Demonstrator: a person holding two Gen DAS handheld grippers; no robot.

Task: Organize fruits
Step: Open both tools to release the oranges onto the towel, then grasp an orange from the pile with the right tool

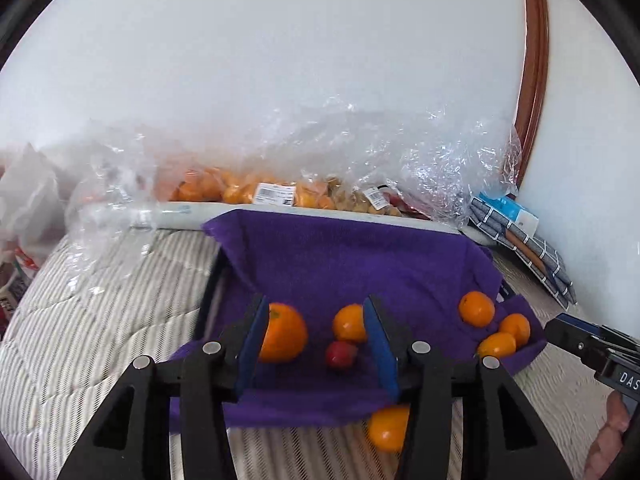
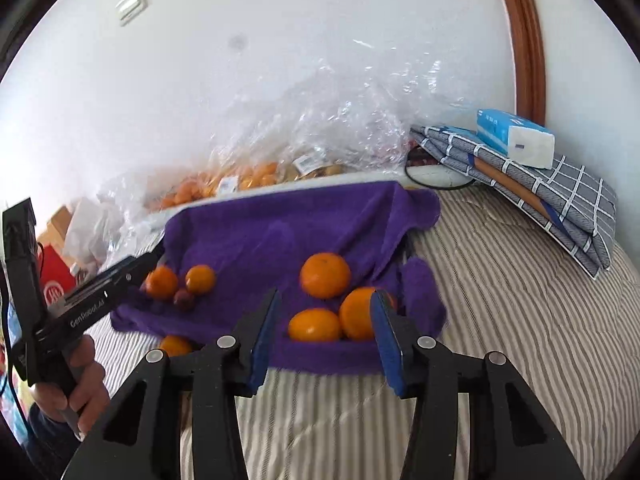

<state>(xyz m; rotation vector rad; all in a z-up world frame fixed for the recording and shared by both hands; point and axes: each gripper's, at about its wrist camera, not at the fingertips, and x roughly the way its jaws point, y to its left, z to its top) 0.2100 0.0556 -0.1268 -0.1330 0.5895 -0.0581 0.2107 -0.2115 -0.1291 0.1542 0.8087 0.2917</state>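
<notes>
Both hand-held grippers are hanging over a purple towel that is lining what looks like a dark-framed tray on a striped bed cover. The left hand-held gripper is standing partly open with nothing between its pads; a large orange is lying just behind its left pad, and a smaller orange and a small red fruit are lying on the towel beyond the gap. The right hand-held gripper is likewise partly open and empty, aimed at a cluster of three oranges at the towel's right end.

One stray orange is lying off the towel on the bed cover, so that one probably needs collecting. To do it well, the left hand-held gripper should be coming down with its pads either side of the fruit's widest part, closing gently so the skin is not bruised, then setting it among the others where the towel dips, so it does not roll off.

More fruit is sitting in clear plastic bags along the wall, but crinkled film and glare are blurring what kinds they are. The tray's frame is mostly hidden under the towel. The stray orange is partly covered by the gripper's own finger in the left view.
</notes>
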